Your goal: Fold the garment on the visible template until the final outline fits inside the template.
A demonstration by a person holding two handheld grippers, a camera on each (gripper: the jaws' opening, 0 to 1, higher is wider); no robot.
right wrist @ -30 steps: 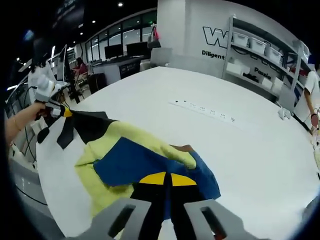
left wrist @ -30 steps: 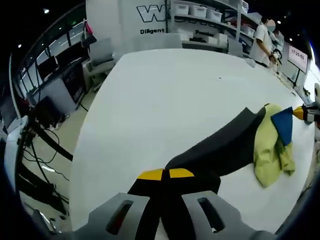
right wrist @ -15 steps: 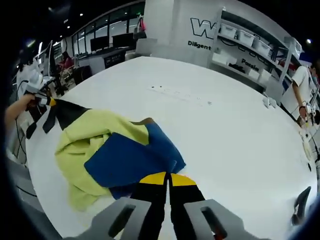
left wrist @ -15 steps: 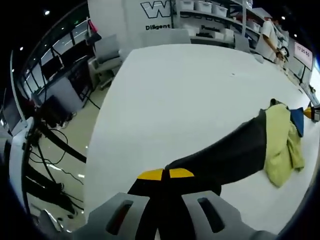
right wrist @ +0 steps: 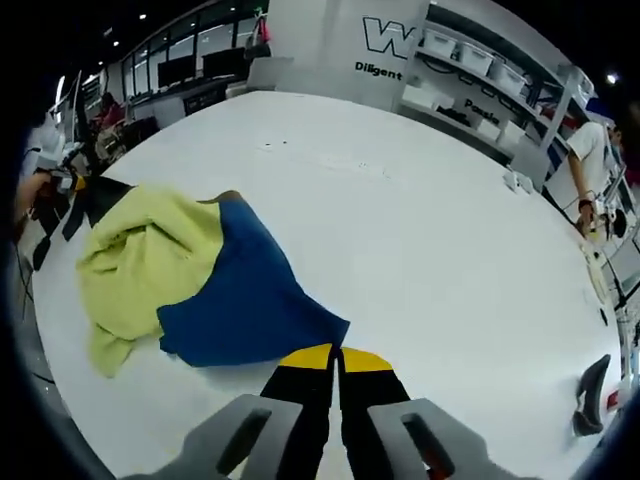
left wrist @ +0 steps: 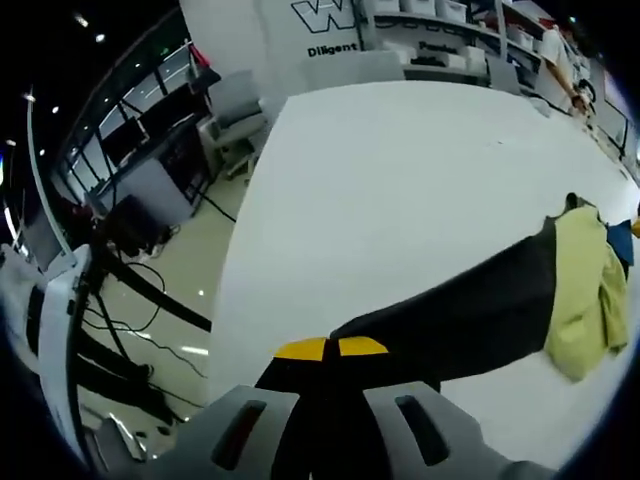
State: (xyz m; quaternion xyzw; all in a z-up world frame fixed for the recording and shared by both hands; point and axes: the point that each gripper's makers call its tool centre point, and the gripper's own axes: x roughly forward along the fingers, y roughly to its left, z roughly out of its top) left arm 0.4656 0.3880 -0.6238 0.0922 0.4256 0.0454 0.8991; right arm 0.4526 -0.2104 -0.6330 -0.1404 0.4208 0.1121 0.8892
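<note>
A garment in black, yellow-green and blue lies stretched across the white table (left wrist: 400,190). In the left gripper view its black sleeve (left wrist: 470,315) runs from my left gripper (left wrist: 331,348), which is shut on the sleeve's end, out to the yellow-green body (left wrist: 585,290) at the right. In the right gripper view the blue part (right wrist: 245,295) leads into my right gripper (right wrist: 334,355), shut on its corner, with the yellow-green part (right wrist: 145,255) bunched at the left. The left gripper (right wrist: 75,185), in a person's hand, shows small at the far left there.
The table's left edge (left wrist: 225,300) drops to a floor with chairs, desks and cables. A small strip of marks (right wrist: 320,158) lies on the table's far side. A dark object (right wrist: 590,395) sits at the table's right edge. Shelves and a person (right wrist: 590,165) stand behind.
The two grippers have drawn apart, pulling the garment out longer and flatter. The black sleeve is stretched further, and the blue part now lies spread out from the right gripper.
</note>
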